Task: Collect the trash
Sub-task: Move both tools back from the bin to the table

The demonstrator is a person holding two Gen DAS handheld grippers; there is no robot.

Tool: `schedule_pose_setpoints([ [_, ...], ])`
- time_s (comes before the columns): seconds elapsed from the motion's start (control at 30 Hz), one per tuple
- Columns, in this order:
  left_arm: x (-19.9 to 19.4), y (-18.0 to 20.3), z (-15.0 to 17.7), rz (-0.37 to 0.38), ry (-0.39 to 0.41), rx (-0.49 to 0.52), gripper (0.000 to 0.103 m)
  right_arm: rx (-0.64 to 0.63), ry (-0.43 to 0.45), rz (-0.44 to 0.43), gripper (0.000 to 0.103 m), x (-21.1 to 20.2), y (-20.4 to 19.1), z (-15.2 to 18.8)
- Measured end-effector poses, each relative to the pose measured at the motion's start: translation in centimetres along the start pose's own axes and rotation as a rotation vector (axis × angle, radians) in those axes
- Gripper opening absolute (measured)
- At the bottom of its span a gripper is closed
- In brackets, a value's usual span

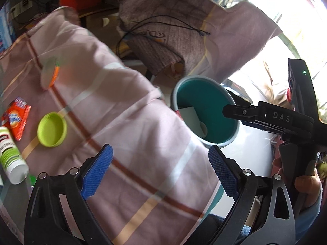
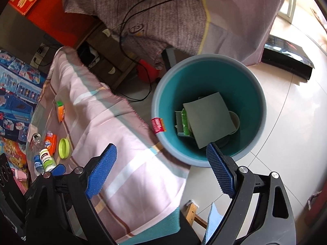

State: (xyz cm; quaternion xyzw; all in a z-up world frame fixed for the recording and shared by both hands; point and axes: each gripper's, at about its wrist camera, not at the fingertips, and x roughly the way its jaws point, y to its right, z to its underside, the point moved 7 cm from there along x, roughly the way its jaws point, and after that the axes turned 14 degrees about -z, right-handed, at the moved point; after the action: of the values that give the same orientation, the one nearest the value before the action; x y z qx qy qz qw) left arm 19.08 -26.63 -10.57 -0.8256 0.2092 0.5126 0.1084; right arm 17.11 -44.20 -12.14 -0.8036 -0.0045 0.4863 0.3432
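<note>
Now my left gripper [image 1: 160,171] and right gripper [image 2: 161,170] both gape empty; bin [image 2: 259,94] at 1 o'clock, lid [image 1: 52,129] at 9 on the tabletop [image 1: 126,122].

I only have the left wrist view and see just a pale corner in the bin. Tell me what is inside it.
Observer: A grey square sheet lies on top inside the bin, covering much of the rest.
Operator: Report what is under it.
Observer: A green and white packet sticks out past the sheet's left edge.
Operator: Now give me the right claw.
Observer: The right claw is open, with nothing between its blue pads.
</note>
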Motion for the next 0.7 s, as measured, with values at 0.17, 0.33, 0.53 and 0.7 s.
schedule_pose_setpoints([
  [0.17, -1.7, -4.0, 1.7, -0.016, 0.018, -0.063, 0.095, -0.057, -0.043, -0.005, 0.085, 1.6, -3.8, 1.7],
  [0.33, -4.0, -8.8, 3.8, -0.045, 0.041, -0.139, 0.095, -0.132, -0.093, -0.016, 0.085, 3.5, -8.2, 3.8],
  [0.53, -8.0, -15.8, 6.6, -0.124, 0.093, -0.254, 0.096, -0.223, -0.158, -0.033, 0.085, 5.8, -13.8, 6.4],
  [0.7, -11.6, -22.9, 10.5, -0.177, 0.135, -0.394, 0.097, -0.318, -0.226, -0.044, 0.085, 7.7, -18.5, 9.2],
])
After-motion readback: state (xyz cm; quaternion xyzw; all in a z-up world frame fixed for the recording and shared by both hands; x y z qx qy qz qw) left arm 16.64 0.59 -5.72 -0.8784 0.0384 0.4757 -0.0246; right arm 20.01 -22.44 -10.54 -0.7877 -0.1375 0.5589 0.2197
